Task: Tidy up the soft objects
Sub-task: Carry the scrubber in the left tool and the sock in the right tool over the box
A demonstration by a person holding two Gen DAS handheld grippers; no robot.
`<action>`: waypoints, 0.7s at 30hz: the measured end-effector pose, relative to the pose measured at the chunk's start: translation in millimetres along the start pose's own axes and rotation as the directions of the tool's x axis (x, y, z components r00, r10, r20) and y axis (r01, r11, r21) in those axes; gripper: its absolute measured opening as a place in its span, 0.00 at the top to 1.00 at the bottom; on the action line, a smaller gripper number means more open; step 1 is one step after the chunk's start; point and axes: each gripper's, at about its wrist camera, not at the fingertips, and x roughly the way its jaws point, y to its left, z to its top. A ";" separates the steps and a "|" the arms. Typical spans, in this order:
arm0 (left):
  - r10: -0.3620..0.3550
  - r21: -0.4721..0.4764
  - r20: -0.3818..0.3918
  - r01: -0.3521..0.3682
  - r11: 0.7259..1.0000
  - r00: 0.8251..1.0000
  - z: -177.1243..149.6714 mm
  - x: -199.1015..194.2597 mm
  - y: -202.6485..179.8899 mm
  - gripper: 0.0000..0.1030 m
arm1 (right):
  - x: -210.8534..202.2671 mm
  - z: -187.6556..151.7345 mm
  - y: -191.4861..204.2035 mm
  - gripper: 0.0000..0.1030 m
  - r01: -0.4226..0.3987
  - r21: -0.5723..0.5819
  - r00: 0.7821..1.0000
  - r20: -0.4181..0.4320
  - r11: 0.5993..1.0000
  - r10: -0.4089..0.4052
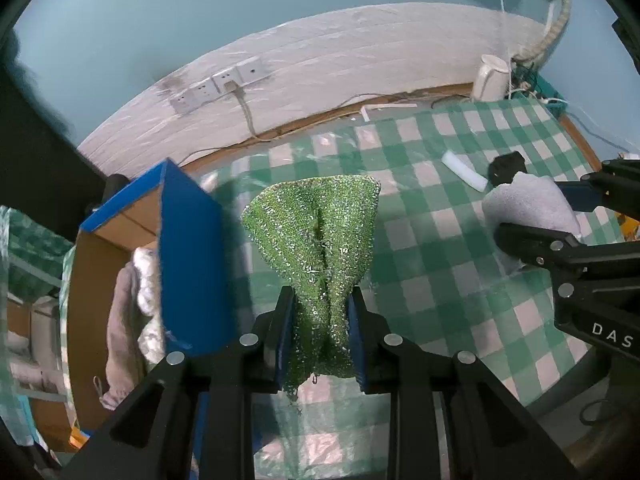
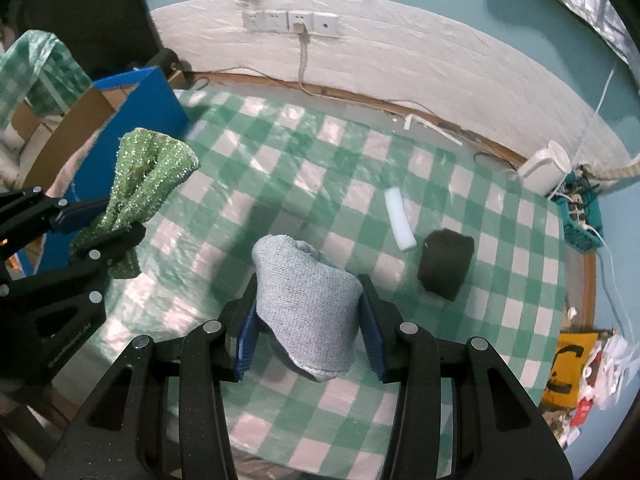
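Left tongs angled steeply down pinch a green sparkly cloth; right tongs likewise pinch a grey cloth.

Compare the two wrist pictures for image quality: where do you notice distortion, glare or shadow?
Left wrist view: fisheye bends the wall's lower edge into an arc; the green sparkly cloth glints and casts a shadow beside the blue box. Right wrist view: same bending, dark corners; the checked tablecloth shows pale sheen.

Box contents partly hidden; bag edge-cut
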 end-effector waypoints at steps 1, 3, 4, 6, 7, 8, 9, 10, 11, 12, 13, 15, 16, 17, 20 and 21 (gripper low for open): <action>0.003 -0.008 0.003 -0.003 1.000 1.000 -0.9 -2.1 4.6 0.75 | -1.8 2.5 3.8 0.57 -0.004 -0.005 1.000 0.005 1.000 0.004; 0.015 -0.019 0.011 -0.014 1.000 1.000 -2.8 -6.0 11.9 0.75 | -4.1 6.8 10.6 0.57 -0.013 -0.014 1.000 0.013 1.000 0.013; 0.022 -0.021 0.016 -0.022 1.000 1.000 -3.9 -7.9 15.3 0.75 | -5.3 9.2 14.4 0.57 -0.016 -0.019 1.000 0.016 1.000 0.016; 0.030 -0.030 0.022 -0.029 0.999 0.999 -5.8 -11.3 22.1 0.75 | -7.5 14.0 22.6 0.57 -0.020 -0.033 1.000 0.023 0.999 0.021; 0.031 -0.038 0.023 -0.030 0.999 0.999 -7.1 -13.0 26.8 0.75 | -8.2 16.3 26.2 0.57 -0.022 -0.039 0.999 0.026 0.999 0.023; 0.033 -0.044 0.025 -0.032 0.999 0.999 -8.3 -14.4 30.4 0.75 | -9.3 19.5 31.4 0.57 -0.026 -0.047 0.999 0.029 0.999 0.028; 0.037 -0.049 0.028 -0.036 0.998 0.999 -9.4 -15.9 34.2 0.75 | -9.8 21.7 34.6 0.57 -0.029 -0.053 0.999 0.032 0.998 0.031; 0.045 -0.056 0.033 -0.044 0.997 0.998 -11.0 -18.5 40.3 0.75 | -10.8 24.7 39.6 0.57 -0.032 -0.060 0.999 0.035 0.998 0.034; 0.052 -0.061 0.037 -0.050 0.997 0.998 -12.1 -19.7 44.2 0.75 | -11.8 27.0 43.5 0.57 -0.034 -0.066 0.999 0.038 0.997 0.037; 0.058 -0.066 0.040 -0.055 0.996 0.998 -13.4 -21.0 48.2 0.75 | -12.9 30.0 48.2 0.57 -0.036 -0.074 0.998 0.042 0.997 0.040; 0.060 -0.071 0.041 -0.057 0.996 0.997 -14.5 -21.9 51.3 0.75 | -14.0 32.5 52.3 0.57 -0.039 -0.081 0.998 0.046 0.996 0.043; 0.063 -0.087 0.044 -0.059 0.994 0.997 -17.8 -24.4 59.9 0.75 | -16.8 37.5 62.1 0.57 -0.044 -0.096 0.997 0.054 0.994 0.050; 0.065 -0.095 0.046 -0.061 0.994 0.997 -19.6 -25.3 64.5 0.75 | -18.5 40.2 67.7 0.57 -0.048 -0.105 0.997 0.059 0.993 0.055; 0.070 -0.103 0.045 -0.065 0.993 0.996 -21.7 -26.1 69.6 0.75 | -19.8 41.9 71.6 0.57 -0.051 -0.111 0.996 0.063 0.992 0.058; 0.080 -0.125 0.043 -0.074 0.989 0.996 -26.2 -28.4 81.9 0.75 | -24.1 49.7 87.7 0.57 -0.060 -0.134 0.995 0.074 0.989 0.070; 0.083 -0.137 0.044 -0.076 0.988 0.996 -28.7 -29.7 88.5 0.75 | -24.9 52.4 93.8 0.57 -0.064 -0.141 0.994 0.077 0.988 0.075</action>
